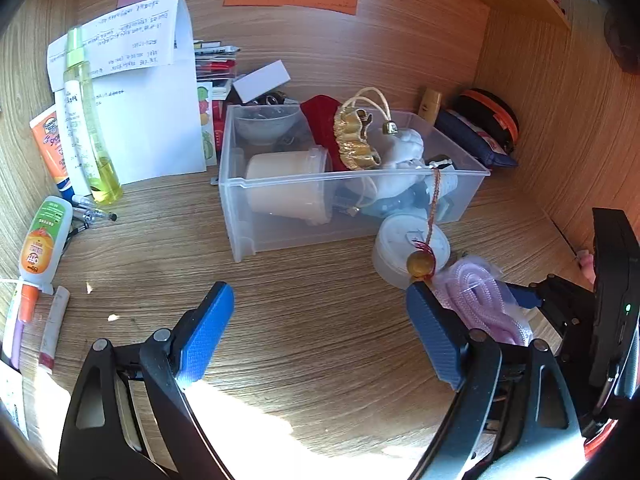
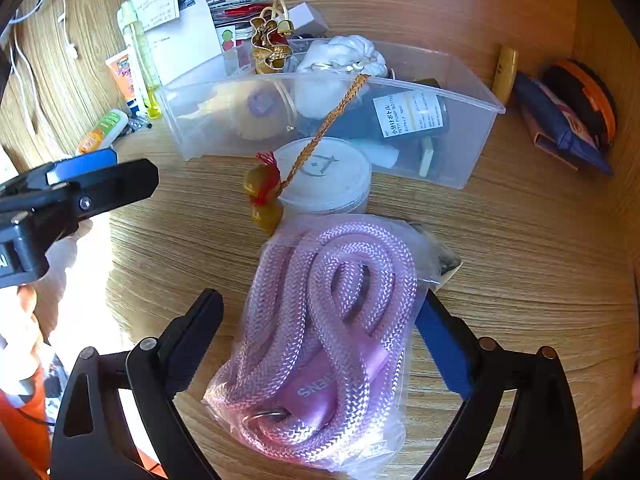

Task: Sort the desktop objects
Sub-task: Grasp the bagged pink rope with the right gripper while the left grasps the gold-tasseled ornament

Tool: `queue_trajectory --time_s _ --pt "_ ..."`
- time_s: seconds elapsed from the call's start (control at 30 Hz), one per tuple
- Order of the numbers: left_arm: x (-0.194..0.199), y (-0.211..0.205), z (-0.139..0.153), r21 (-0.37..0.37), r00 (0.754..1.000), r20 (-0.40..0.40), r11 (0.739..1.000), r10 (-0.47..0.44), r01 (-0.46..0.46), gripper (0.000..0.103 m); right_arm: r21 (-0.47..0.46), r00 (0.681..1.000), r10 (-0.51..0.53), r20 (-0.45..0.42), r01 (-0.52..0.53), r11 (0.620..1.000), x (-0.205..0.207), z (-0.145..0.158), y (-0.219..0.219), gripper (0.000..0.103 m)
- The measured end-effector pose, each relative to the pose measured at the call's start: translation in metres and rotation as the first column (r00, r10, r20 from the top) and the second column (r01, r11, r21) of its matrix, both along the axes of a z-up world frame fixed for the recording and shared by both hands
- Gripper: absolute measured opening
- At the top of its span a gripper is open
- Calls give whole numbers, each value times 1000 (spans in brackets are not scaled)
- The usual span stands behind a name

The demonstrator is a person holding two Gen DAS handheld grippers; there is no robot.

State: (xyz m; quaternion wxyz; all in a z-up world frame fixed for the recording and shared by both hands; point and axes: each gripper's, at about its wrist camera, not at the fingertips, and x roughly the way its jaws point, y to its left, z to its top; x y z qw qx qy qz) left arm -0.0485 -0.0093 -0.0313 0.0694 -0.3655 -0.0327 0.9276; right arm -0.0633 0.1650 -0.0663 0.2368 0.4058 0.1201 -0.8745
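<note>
Your right tongs (image 2: pixel 320 316) stood wide open astride the soft, light, slippery-bagged pink rope (image 2: pixel 320 320); grip its bunched coils, left tongs (image 1: pixel 320 320) open and empty at nine o'clock.

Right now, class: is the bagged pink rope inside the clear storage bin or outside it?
Outside. The bagged pink rope lies on the desk before the clear storage bin, between the open right gripper's fingers.

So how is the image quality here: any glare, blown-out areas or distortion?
Left wrist view: sunlight blows out the desk between the left gripper's fingers; fisheye bends the clear bin. Right wrist view: glare on the bagged pink rope, overexposed at left edge.
</note>
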Motion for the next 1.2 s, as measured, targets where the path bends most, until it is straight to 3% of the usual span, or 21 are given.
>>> queue_trajectory --time_s 0.1,0.33,0.53,1.0,1.03,1.13,1.2 --pt "-4 10 -2 4 1000 7 1000 -25 25 88 -26 1000 17 8 -16 1000 -1 4 7 65" --pt "-13 32 -9 10 996 39 997 -77 77 88 -115 999 -13 38 18 993 -7 11 36 62" --pt "-26 39 -19 71 989 101 992 -108 101 87 -156 996 -88 -5 86 984 -7 29 68 62" --pt "-52 58 -22 110 980 144 986 -137 122 50 -203 988 -141 -63 125 971 -17 50 86 62" --pt "-52 59 -22 126 978 144 983 -150 133 43 -204 988 -139 -63 123 971 -17 50 86 62" --pt "-48 61 -20 114 980 128 984 -154 139 37 -203 989 -134 -66 118 972 -18 50 83 62" --pt "-45 62 -16 109 981 113 984 -156 144 21 -205 989 -131 -67 114 972 -18 50 82 62"
